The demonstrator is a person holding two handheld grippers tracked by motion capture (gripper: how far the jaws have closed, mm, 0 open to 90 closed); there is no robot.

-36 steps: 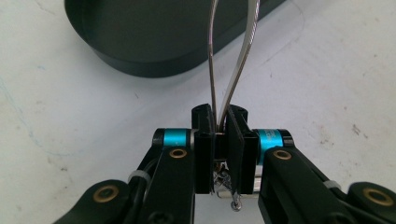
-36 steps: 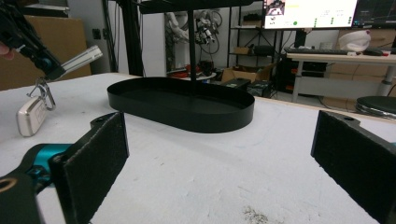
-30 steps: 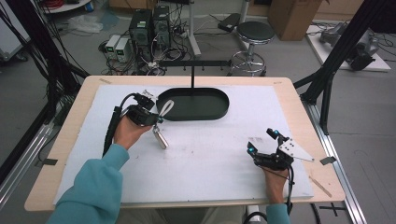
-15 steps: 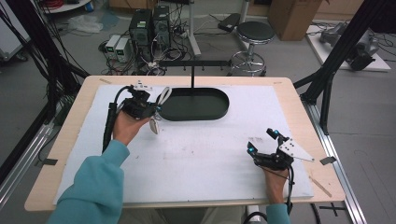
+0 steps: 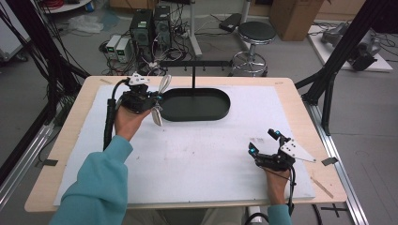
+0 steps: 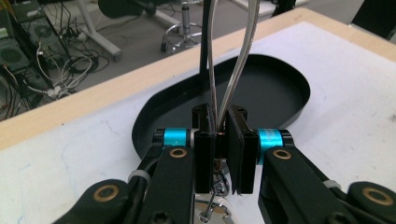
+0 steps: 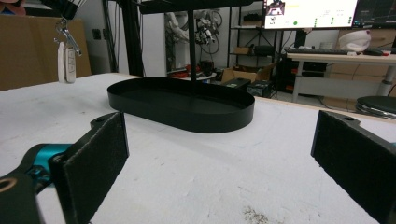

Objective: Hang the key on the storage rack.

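Keys held over tray edge
We've L gripper (image 5: pixel 155 101) clamped on key fob (image 5: pixel 157 116) loop; R gripper (image 5: pixel 264 142) wide open, empty. Fob may swing, hit tray (image 5: pixel 220 112).

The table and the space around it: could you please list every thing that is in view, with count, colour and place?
key fob on a clear strap: one, white fob, hanging above the table at the tray's left end, strap pinched in the left hand-held gripper
tray: one, black, oval, far middle of the table
stand post with crossbar: one, black, rising at the tray's far edge
table: one, wooden edge, white mat on top
stool: one, black seat, floor beyond the table
computer towers: two, dark, floor beyond
left hand-held gripper: one, black, shut
right hand-held gripper: one, black, open, near right of the mat
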